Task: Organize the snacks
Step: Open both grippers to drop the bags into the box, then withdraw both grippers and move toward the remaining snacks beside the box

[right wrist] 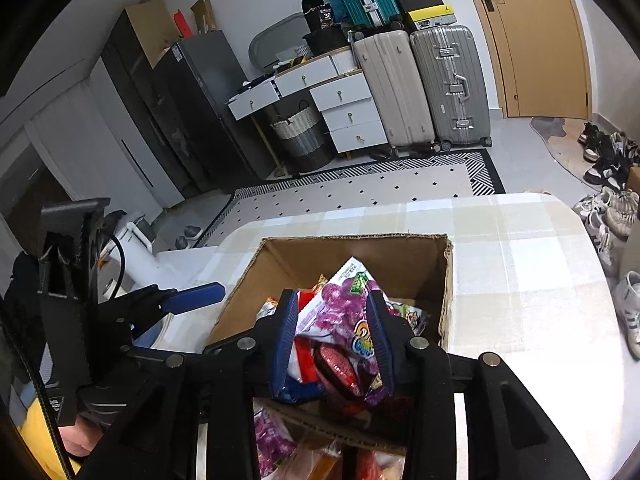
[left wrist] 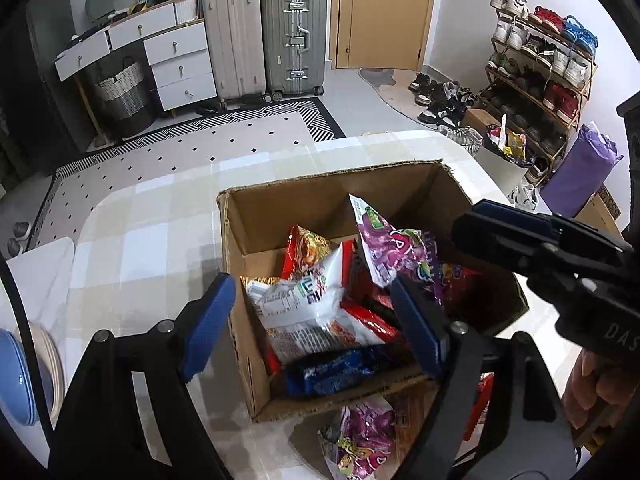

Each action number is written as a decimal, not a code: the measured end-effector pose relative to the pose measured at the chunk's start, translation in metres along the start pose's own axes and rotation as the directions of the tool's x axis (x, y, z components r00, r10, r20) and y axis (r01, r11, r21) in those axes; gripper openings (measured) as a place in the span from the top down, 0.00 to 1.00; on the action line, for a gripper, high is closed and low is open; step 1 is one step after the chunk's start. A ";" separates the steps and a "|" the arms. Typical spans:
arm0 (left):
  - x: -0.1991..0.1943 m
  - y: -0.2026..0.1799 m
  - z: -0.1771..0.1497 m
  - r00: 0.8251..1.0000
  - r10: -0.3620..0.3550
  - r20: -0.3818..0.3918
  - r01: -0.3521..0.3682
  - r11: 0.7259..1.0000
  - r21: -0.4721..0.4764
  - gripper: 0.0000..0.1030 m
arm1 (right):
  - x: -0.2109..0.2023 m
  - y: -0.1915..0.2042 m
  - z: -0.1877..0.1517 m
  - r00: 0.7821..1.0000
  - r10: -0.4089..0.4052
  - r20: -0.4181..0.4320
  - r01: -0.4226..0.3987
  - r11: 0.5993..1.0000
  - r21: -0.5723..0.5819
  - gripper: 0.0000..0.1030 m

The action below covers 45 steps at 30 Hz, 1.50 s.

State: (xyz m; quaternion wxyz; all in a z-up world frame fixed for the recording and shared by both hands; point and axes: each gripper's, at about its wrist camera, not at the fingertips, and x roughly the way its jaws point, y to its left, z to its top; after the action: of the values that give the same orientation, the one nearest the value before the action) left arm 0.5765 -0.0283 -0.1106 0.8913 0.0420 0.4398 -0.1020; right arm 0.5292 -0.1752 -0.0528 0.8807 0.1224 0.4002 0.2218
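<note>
We see an open cardboard box (left wrist: 240, 264) on a checked tablecloth (left wrist: 152, 216), filled with snack packets. The left gripper (left wrist: 312, 328) hangs over the box with its blue fingers (left wrist: 208, 320) spread wide, nothing between them. The right gripper (right wrist: 334, 338) holds its fingers either side of a purple snack bag (right wrist: 340, 320) standing inside the box; whether the pads press on it we cannot tell. Another purple packet (left wrist: 360, 436) lies on the table just before the box.

Open cardboard box (left wrist: 240, 280) holds heaped snack packets; purple packet (left wrist: 384, 248) on top, apparently tilted.
</note>
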 end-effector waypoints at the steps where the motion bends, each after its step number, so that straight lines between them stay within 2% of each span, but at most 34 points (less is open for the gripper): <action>1: -0.004 -0.001 -0.002 1.000 0.001 0.003 -0.001 1.000 0.001 0.24 | -0.002 0.000 0.000 1.000 0.000 0.002 0.000 1.000 0.000 0.65; 8: -0.042 -0.005 -0.017 0.999 0.020 0.045 -0.020 1.000 0.004 0.23 | -0.026 0.009 -0.008 1.000 0.011 0.020 -0.010 1.000 -0.020 0.65; 12: -0.074 -0.008 -0.025 0.997 -0.009 0.076 0.010 1.000 -0.020 0.22 | -0.047 0.022 -0.015 0.999 0.019 0.039 -0.018 0.999 -0.030 0.65; 17: -0.127 -0.016 -0.034 0.989 0.017 0.145 -0.016 1.000 -0.010 0.21 | -0.085 0.039 -0.025 0.996 0.031 0.086 -0.026 0.998 -0.056 0.65; 21: -0.167 -0.024 -0.041 0.982 0.011 0.187 -0.010 1.000 -0.004 0.18 | -0.123 0.058 -0.032 0.989 0.045 0.140 -0.033 0.995 -0.091 0.55; 25: -0.211 -0.035 -0.057 0.971 0.002 0.240 -0.002 1.000 0.002 0.15 | -0.159 0.081 -0.047 0.978 0.067 0.196 -0.040 0.990 -0.138 0.53; 29: -0.242 -0.041 -0.074 0.963 -0.017 0.269 0.017 1.000 0.003 0.12 | -0.194 0.093 -0.067 0.964 0.090 0.252 -0.055 0.988 -0.142 0.36; 31: -0.257 -0.045 -0.086 0.958 -0.015 0.286 0.015 1.000 0.002 0.11 | -0.207 0.097 -0.078 0.958 0.099 0.268 -0.065 0.989 -0.136 0.35; 34: -0.274 -0.048 -0.103 0.953 0.005 0.304 -0.002 1.000 -0.008 0.00 | -0.224 0.102 -0.098 0.948 0.121 0.294 -0.081 0.986 -0.147 0.35; 39: -0.297 -0.049 -0.152 0.944 0.035 0.329 -0.023 0.999 -0.042 0.01 | -0.232 0.105 -0.137 0.945 0.146 0.294 -0.102 0.982 -0.159 0.33; 42: -0.309 -0.043 -0.185 0.929 0.054 0.367 -0.023 0.996 -0.087 0.01 | -0.232 0.106 -0.163 0.951 0.131 0.281 -0.090 0.984 -0.154 0.33; 45: -0.308 -0.030 -0.209 0.930 0.087 0.357 -0.033 0.988 -0.153 0.01 | -0.234 0.103 -0.187 0.952 0.114 0.285 -0.076 0.987 -0.142 0.31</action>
State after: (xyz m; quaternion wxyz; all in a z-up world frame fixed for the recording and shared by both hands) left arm 0.2256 0.0214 0.0064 0.9605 -0.0289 0.2725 -0.0486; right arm 0.2209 -0.1922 0.0181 0.9245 0.1158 0.2442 0.2688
